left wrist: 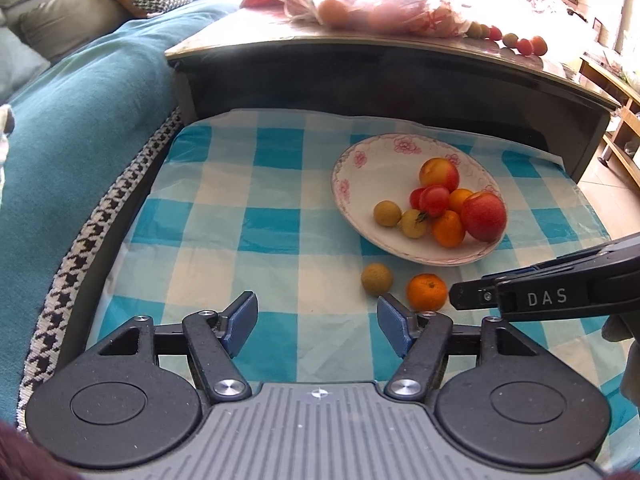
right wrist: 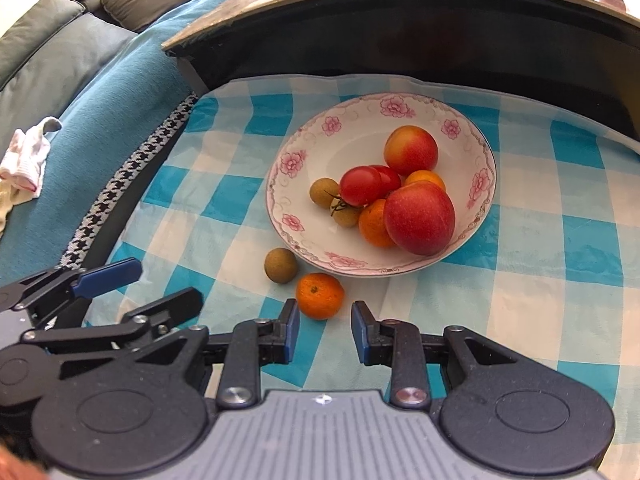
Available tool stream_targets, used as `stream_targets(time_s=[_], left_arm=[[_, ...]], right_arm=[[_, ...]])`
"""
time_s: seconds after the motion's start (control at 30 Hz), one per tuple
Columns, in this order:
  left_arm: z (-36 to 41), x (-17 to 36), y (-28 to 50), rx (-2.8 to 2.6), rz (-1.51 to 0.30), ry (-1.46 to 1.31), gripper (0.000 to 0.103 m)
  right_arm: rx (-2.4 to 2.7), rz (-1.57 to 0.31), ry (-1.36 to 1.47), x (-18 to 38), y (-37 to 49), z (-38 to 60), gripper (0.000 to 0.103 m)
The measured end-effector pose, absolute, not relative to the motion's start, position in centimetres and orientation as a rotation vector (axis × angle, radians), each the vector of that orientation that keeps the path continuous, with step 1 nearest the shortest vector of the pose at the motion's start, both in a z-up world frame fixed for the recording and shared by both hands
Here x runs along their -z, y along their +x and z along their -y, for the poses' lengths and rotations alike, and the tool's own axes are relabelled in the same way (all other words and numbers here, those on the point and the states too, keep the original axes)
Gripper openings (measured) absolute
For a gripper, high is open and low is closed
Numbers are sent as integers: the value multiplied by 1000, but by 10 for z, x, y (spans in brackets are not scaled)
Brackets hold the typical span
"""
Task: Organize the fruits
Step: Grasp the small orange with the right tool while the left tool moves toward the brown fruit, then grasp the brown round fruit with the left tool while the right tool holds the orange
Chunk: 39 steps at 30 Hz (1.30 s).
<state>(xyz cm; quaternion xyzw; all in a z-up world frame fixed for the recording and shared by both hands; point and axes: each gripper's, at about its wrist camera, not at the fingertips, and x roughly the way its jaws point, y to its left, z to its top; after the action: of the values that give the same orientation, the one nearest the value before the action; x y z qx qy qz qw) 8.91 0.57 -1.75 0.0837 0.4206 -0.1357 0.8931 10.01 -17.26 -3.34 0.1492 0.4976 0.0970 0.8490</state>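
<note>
Blue pads tip both pairs of tongs, and both stand spread with nothing between them. The right tongs (right wrist: 325,328) hang just short of the loose mandarin (right wrist: 320,295), which sits on the checked cloth (right wrist: 520,312) slightly left of the gap's centre line; the left tongs (left wrist: 316,322) hover beside them, lower left, over bare cloth.

The nearest risk, as I judge it, is the approach to that mandarin. It is round and lies free on thin plastic-looking cloth, so if the left-hand pad touches it before the other, it will probably roll off toward the longan (right wrist: 281,265) just beyond it, or against the plate (right wrist: 288,200). The off-centre line makes such a one-sided touch more likely. A hard squeeze could also bruise the soft peel.

The longan lies near the mandarin and close to the plate's rim; a wide-open reach for one could nudge the other.

Further on, the plate already holds a heap: two peaches (right wrist: 419,218), cherry tomatoes (right wrist: 362,185), mandarins and two more longans. Dropping a fruit from any height onto that pile could send the small ones rolling out over the shallow rim.

Beyond, more small fruit (left wrist: 524,45) rests near the edge of the raised surface (left wrist: 360,42).
</note>
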Motion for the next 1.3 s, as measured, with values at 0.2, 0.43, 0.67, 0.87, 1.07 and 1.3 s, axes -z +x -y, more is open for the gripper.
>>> stream_targets(time_s=[0.2,0.43,0.67,0.87,1.07,1.3], left_arm=[[-18,20,93,262,-895,142,75],[-18,23,92,276,-910,139,76],[-16,26,95,283,-921,135,76],[-15,27,95,287,-923,138,76],[-9,29,94,291,-913,169,76],[5,39,94,315,-896,229,76]], right_arm=[[-220,-1061,299,44,108,165,31],[-216,-1058,272,53,121,154,36],[-224,-1050,218,60,127,145,42],[-216,-1036,86,59,120,133,34],[-219,-1044,93,56,112,139,34],[-193,-1045,124,44,101,157,34]])
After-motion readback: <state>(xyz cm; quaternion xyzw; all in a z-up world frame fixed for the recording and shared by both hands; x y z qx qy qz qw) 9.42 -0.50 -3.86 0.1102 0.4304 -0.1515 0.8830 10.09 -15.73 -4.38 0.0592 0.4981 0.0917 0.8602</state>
